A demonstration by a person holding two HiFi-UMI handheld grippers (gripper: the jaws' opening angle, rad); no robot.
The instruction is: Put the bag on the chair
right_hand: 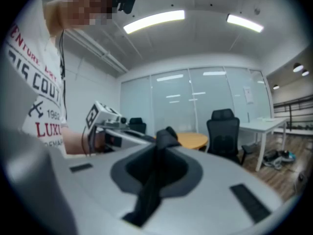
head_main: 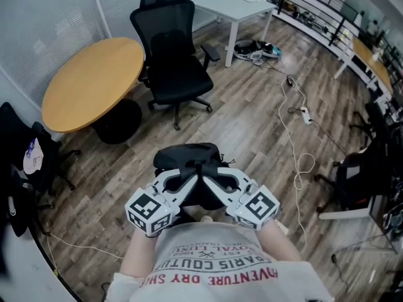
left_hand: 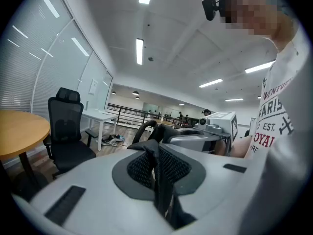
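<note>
You are clamping the left hand-held gripper (left_hand: 157, 177) and the right hand-held gripper (right_hand: 152, 180) on the bag (head_main: 187, 157), likely sharing its weight. The bag is hanging well short of the chair (head_main: 175, 68).

Bag (head_main: 187, 158): black all over.
Left tongs (head_main: 191, 180): pale grey with dark grey pads; its cube has black-and-white square markers.
Right tongs (head_main: 212, 180): the same greys, and the same black-and-white cube.
Chair (head_main: 173, 61): black with a mesh back, ahead of the tongs.
Round table (head_main: 88, 83): honey-yellow top and black foot, ahead and left of the tongs.
Floor (head_main: 252, 124): grey-brown wooden planks.
Desk (head_main: 230, 5): white, far ahead.
Cable (head_main: 291, 137): white, right of the tongs.
Shirt (head_main: 220, 275): white with red and black lettering, behind the tongs.
</note>
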